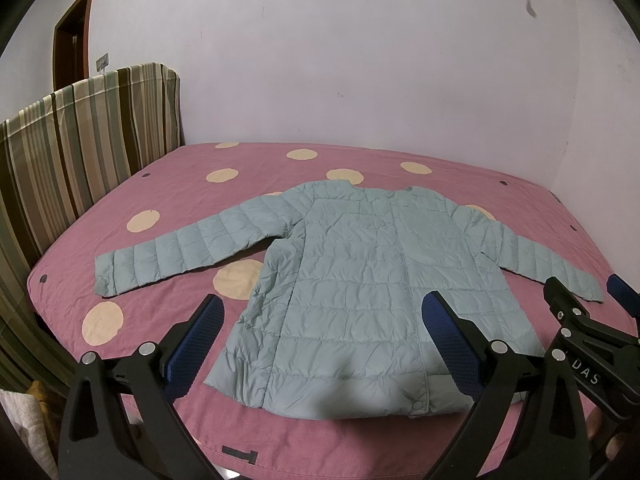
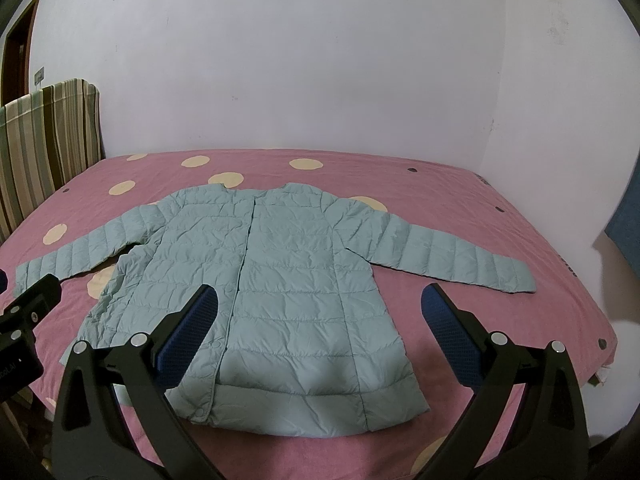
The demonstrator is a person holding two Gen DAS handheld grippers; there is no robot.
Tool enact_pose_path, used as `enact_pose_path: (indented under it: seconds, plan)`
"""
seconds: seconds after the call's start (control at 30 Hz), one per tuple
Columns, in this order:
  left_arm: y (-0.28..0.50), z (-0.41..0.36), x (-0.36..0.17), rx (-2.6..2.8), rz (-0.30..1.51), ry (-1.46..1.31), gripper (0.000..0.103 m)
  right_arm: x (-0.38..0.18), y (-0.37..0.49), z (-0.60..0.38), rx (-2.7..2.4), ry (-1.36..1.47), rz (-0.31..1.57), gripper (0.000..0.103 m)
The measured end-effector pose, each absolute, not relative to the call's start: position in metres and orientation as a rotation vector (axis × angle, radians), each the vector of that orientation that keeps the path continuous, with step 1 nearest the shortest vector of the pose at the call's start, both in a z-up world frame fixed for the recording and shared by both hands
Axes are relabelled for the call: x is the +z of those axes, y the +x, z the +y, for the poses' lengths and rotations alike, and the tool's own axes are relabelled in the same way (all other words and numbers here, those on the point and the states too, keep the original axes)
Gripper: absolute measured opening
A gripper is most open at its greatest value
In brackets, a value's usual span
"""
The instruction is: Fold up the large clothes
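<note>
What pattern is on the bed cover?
Pink bed cover with cream polka dots, best seen in the left wrist view.

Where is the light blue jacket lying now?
The jacket lies spread flat on the pink dotted bed, hem at the near edge, collar toward the wall, in front of both open grippers.

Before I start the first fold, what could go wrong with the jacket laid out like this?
1. The puffy quilted jacket looks slick and springy, so a fold may slide or pop open.
2. Its hem sits near the bed front edge and could be dragged off.
3. The left gripper and right gripper, both open, hover close together over the hem. They may collide when reaching for the spread sleeves.
</note>
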State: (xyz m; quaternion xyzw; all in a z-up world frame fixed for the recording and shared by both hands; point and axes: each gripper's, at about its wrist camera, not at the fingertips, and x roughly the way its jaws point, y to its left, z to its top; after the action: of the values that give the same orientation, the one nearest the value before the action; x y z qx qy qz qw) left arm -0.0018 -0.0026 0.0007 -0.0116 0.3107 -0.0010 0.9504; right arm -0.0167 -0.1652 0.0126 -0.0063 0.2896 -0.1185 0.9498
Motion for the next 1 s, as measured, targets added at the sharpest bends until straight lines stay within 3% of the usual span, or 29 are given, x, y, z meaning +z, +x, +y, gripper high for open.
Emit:
enact_pose_path:
  seconds: [0.6,1.0]
  plan:
    - [-0.001,-0.004,-0.003,0.002,0.642,-0.024,0.099,0.008,-0.013,-0.164,-0.239,-0.013,0.600,0.101]
    - [0.063,0.055,-0.060,0.225,0.732,-0.058,0.099,-0.034,0.032,-0.218,-0.317,0.052,0.700,0.101]
